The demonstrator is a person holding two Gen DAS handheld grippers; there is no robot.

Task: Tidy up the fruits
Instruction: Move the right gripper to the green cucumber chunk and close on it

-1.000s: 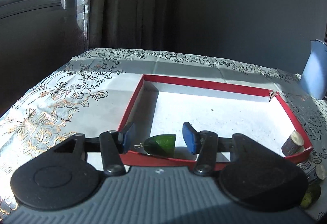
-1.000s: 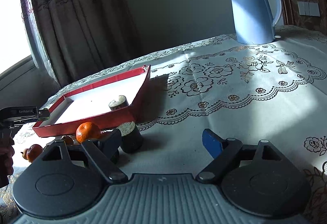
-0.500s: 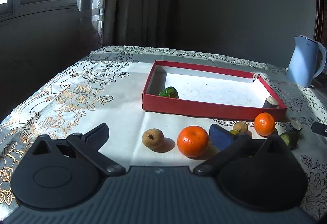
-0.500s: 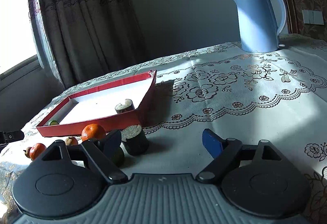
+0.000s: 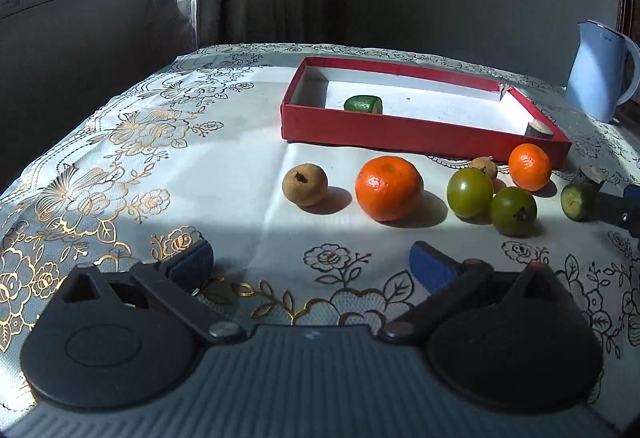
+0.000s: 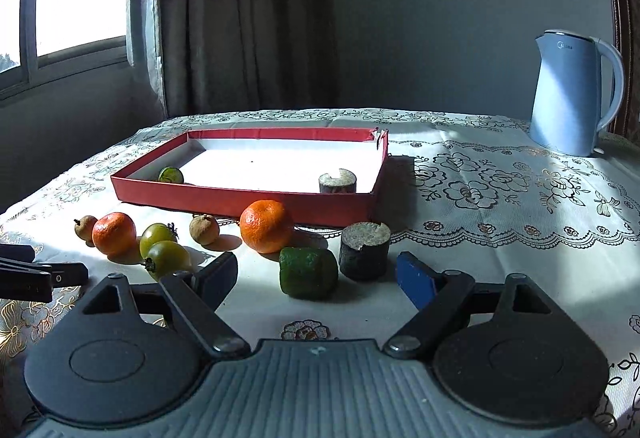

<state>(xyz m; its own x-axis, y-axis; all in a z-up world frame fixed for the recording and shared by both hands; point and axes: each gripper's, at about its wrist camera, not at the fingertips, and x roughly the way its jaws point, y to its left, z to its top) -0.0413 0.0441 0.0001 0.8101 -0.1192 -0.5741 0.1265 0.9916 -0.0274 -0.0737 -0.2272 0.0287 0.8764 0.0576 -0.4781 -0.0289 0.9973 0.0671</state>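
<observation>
Right wrist | right tongs (image 6: 316, 274) apart, empty | green fruit chunk (image 6: 308, 272) between tips

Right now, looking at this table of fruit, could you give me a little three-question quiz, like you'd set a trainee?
1. True or false: the red tray holds two pieces.
2. How many orange mandarins lie on the tablecloth outside the tray?
3. Which piece lies nearest in front of the right gripper: A the green chunk, B the blue kettle, C the brown fruit?

Key:
1. True: a green piece near the left end and a dark notched chunk near the right end.
2. Two: one mandarin by the tray's front wall, another mandarin further left.
3. A; both jaws stand open, touching nothing.
</observation>
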